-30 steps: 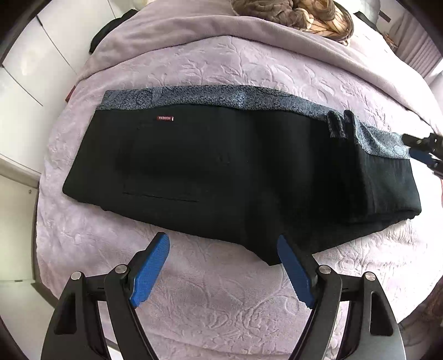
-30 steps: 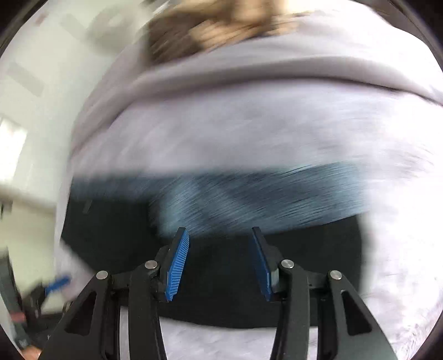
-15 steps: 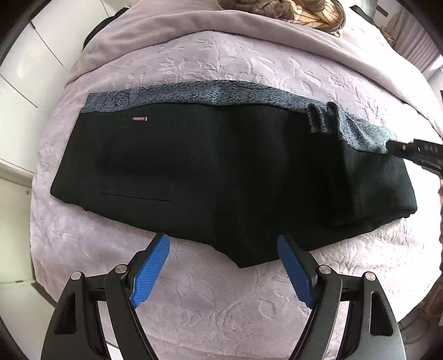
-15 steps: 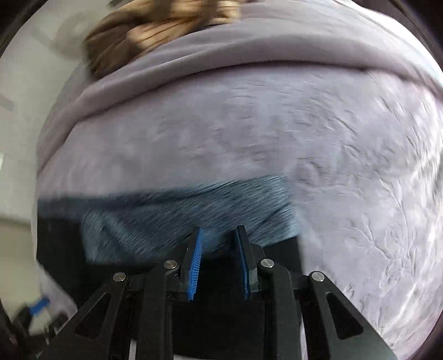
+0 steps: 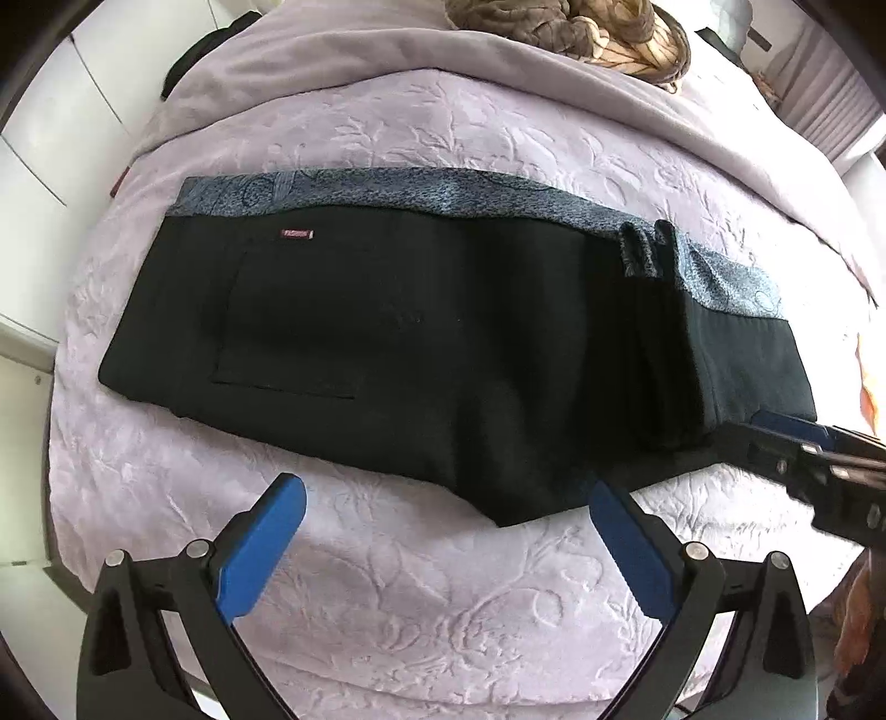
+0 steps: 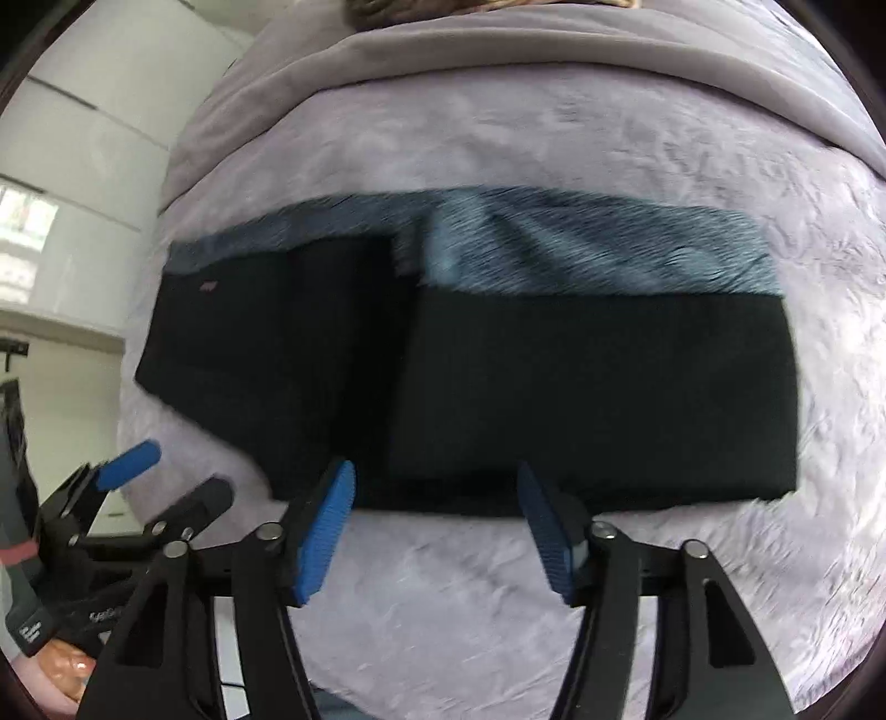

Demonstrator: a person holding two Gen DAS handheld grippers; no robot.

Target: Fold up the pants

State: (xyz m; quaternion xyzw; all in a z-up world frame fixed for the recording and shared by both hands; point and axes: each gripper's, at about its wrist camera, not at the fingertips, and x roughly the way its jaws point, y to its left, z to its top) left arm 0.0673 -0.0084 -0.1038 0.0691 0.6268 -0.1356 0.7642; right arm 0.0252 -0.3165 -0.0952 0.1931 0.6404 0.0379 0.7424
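1. Black pants (image 5: pixel 421 343) lie across a lilac embossed bedspread (image 5: pixel 443 598), their blue-grey patterned waistband (image 5: pixel 398 194) along the far edge and one end folded back over the rest at the right of the left wrist view.
2. A small red label (image 5: pixel 297 234) sits just below the waistband near the left end, above the outline of a back pocket (image 5: pixel 288 343).
3. The left gripper (image 5: pixel 443 526) hangs over bare bedspread just short of the pants' near edge — its blue pads spread wide, having just opened further, nothing between them.
4. The right gripper (image 6: pixel 434 523) stands at the near edge of the folded end; its jaws have just been opening, and no cloth is pinched between them.
5. In the left wrist view the right gripper's dark frame enters from the right, beside the folded corner.
6. A heap of brown and tan fabric (image 5: pixel 581 27) rests at the far end of the bed — well apart from the pants.
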